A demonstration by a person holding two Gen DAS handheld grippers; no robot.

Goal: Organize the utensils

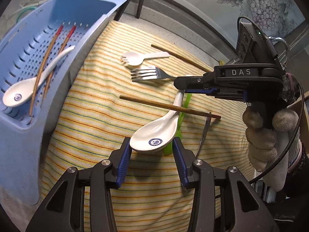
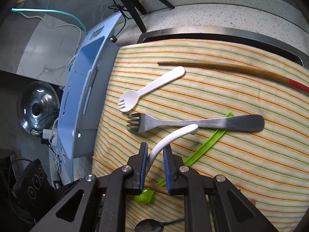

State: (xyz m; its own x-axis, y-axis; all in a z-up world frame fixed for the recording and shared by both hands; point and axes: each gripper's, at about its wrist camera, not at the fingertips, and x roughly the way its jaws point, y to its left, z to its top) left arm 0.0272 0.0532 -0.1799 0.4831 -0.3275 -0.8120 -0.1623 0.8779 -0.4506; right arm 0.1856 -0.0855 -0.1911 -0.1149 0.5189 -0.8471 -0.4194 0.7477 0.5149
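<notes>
Two grippers bracket one white ceramic soup spoon on the striped towel: left gripper straddles the glossy bowl, pads not visibly pressing; right gripper has closed around the curved handle, contact uncertain. Its long axis runs between them, beneath a wooden chopstick; the blue basket lies left.

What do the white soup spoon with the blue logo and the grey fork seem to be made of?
White soup spoon with the blue logo: probably glazed ceramic or melamine; glossy, thick, opaque. Grey fork: metal, likely stainless steel; dull brushed sheen.
</notes>
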